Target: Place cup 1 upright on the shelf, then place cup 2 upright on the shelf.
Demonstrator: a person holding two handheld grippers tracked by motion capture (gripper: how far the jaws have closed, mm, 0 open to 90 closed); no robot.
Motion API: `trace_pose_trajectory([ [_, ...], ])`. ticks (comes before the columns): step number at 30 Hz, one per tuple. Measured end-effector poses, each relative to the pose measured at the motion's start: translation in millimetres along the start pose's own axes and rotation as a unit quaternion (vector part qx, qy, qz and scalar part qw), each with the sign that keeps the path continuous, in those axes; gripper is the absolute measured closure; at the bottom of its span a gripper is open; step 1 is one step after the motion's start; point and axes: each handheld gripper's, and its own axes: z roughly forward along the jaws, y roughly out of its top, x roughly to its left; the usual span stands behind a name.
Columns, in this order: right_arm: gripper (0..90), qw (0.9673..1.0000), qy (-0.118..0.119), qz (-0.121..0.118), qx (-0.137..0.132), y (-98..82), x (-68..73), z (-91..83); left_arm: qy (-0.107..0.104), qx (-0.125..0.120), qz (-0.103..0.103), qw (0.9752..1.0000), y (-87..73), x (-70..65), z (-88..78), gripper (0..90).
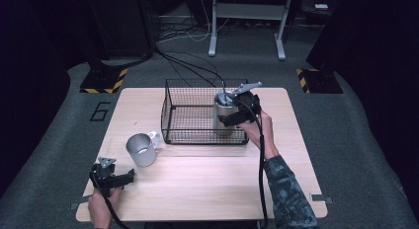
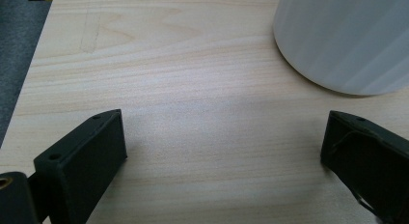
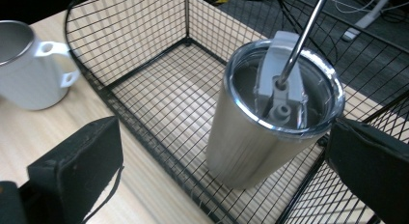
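R fingers (image 3: 224, 161) are apart, straddling the steel tumbler (image 3: 270, 118) w/o clamping it. In the right gripper view the tumbler sits between the fingers, closer to the far-side one; the near-side finger (image 3: 77, 161) is well apart from it, out over the basket rim. Tumbler stands inside the wire basket (image 1: 188, 135), at the corner nearest my R hand (image 1: 259, 128), lid on, metal straw (image 3: 301, 35) sticking up thru it. It reads slightly tilted in that view; can't tell if that's camera angle.

L fingers (image 2: 217, 151) also apart, nothing between them, just bare bench (image 2: 193, 89). White mug (image 2: 347, 35) sits ahead of the L fingers and off toward one side, near but not touching. In the high view the mug (image 1: 141, 150) is outside the basket, beside its near-left corner.

Judgement: step in hand = R side at the tumbler in the basket, either just set or about to be taken. To do it well:
- keep fingers level w/ the body, below the lid rim, so pads meet the straight wall, not the taper top
- centre the tumbler betw. fingers before any closing; now it's off-centre
- near-side finger must clear the basket wire, else it snags
- watch the straw; a tilt of the hand could knock it.
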Motion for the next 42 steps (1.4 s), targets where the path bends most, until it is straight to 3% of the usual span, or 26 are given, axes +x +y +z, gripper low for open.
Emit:
trace_pose_trajectory([
  [5,0.0,0.9998,0.005,-0.013,-0.015,-14.2,5.6,-11.7,0.000,0.000,0.000,1.0000,0.0,0.0,0.0,1.9],
  [18,0.0,0.9991,0.017,-0.008,-0.039,-61.4,18.7,-38.2,0.000,0.000,0.000,1.0000,0.0,0.0,0.0,1.9],
  [27,0.0,0.9989,0.009,0.013,-0.044,-111.8,19.8,-47.3,0.000,0.000,0.000,1.0000,0.0,0.0,0.0,1.9],
  [38,0.0,0.9967,-0.003,0.076,-0.026,-180.3,10.9,-40.4,0.000,0.000,0.000,1.0000,0.2,0.0,0.3,1.9],
  [42,0.0,0.9959,-0.027,0.086,-0.010,-200.7,6.2,-35.6,-0.003,0.001,0.003,1.0000,0.7,0.5,0.5,1.9],
])
